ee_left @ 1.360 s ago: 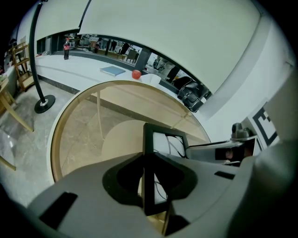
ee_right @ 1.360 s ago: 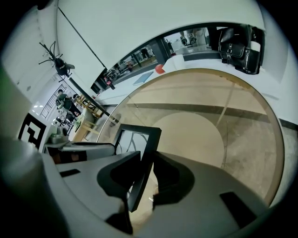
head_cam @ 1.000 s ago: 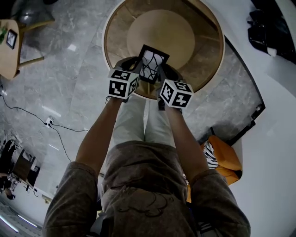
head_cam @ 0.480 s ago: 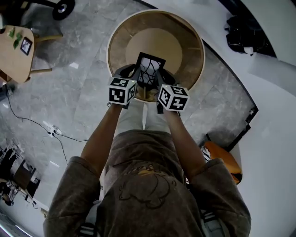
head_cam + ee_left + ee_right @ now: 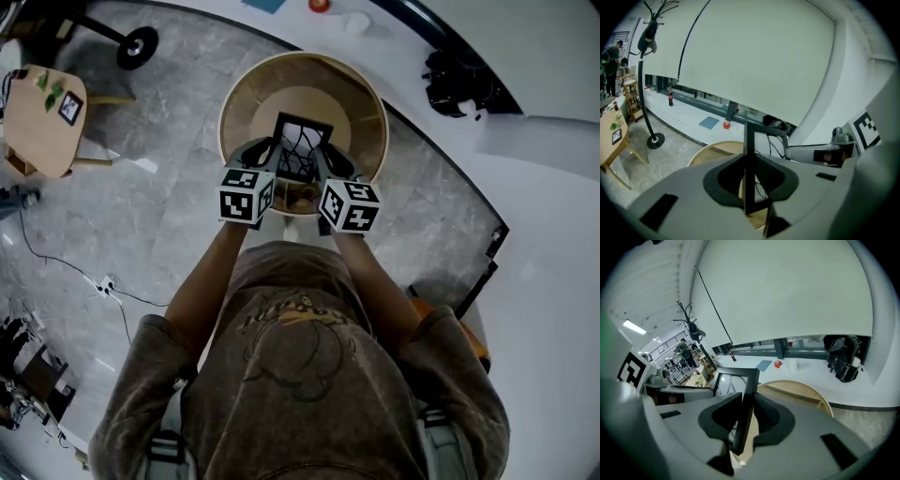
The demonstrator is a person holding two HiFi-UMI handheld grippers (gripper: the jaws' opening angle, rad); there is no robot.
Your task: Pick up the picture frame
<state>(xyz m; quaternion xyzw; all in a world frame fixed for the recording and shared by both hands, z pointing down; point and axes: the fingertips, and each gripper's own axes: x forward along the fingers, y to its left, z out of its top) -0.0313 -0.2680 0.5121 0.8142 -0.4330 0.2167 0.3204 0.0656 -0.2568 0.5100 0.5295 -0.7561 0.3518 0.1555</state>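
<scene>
Above round table (image 5: 361, 89) | L claw (image 5: 749, 174) & R claw (image 5: 743, 420) clamped on picture frame (image 5: 302, 148) sides | frame btm part-hidden behind claws

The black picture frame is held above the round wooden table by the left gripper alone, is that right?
Not alone. The black picture frame is held above the round wooden table by both grippers: the right gripper view shows the right gripper shut on one side edge, and the left gripper grips the other.
</scene>
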